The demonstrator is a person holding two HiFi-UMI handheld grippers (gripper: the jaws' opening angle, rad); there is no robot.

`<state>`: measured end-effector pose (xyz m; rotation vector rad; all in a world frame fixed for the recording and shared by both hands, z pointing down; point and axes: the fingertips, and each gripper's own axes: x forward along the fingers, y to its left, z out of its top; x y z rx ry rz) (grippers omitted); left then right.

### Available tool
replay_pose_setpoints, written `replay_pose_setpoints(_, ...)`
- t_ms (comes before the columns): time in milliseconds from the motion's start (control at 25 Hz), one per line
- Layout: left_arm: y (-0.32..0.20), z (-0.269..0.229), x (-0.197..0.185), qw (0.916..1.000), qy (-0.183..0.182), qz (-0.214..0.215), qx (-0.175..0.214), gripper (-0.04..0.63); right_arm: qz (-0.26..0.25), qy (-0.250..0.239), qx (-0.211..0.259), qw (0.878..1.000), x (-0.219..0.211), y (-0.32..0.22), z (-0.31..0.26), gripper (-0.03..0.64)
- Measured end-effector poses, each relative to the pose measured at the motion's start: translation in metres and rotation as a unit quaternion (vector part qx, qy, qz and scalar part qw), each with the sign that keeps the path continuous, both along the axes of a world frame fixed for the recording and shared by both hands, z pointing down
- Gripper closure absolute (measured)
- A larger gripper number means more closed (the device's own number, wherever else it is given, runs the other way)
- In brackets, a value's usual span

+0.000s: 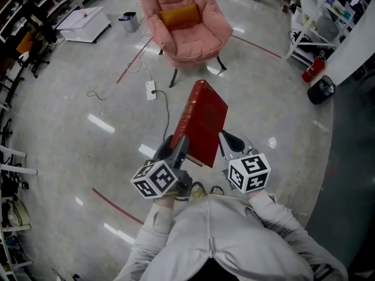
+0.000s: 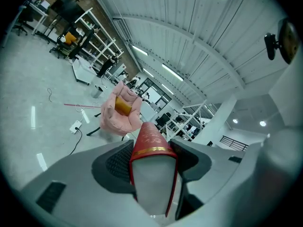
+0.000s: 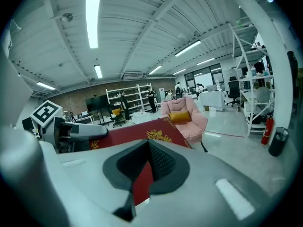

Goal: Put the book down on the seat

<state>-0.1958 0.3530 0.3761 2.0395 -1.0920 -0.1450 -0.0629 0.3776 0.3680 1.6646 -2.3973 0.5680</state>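
Mid-air: red book (image 1: 202, 122) well short of pink armchair (image 1: 212, 22), L gripper (image 1: 179, 150) clamped across its thickness, R gripper (image 1: 228, 145) pinched on its near edge. Best keep both grips, carry fwd, lay it flat on seat (image 1: 196, 44), short of orange cushion (image 1: 180, 16) at chair's back. Floor before chair is open exc. power strip (image 1: 151, 90) + cable near chair's front leg.

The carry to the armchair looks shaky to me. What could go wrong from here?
The book is held only at its near edge by the left gripper and right gripper, so it may tip or slip. A power strip and its cable lie on the floor toward the armchair: a trip hazard. The orange cushion takes part of the seat, so the book might land tilted.
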Motion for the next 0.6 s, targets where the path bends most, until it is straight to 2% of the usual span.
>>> replay_pose_setpoints(280,-0.027,0.001,-0.018,1.0000,0.003,0.003,0.005,0.348,0.011,-0.003,0.000,1.000,-0.017,-0.023,0.005,0.617)
replay_pose_setpoints(600,-0.054,0.006,-0.040,0.9999,0.003,-0.015,-0.004,0.348,0.006,0.000,-0.013,1.000,-0.030,-0.040,0.012,0.617)
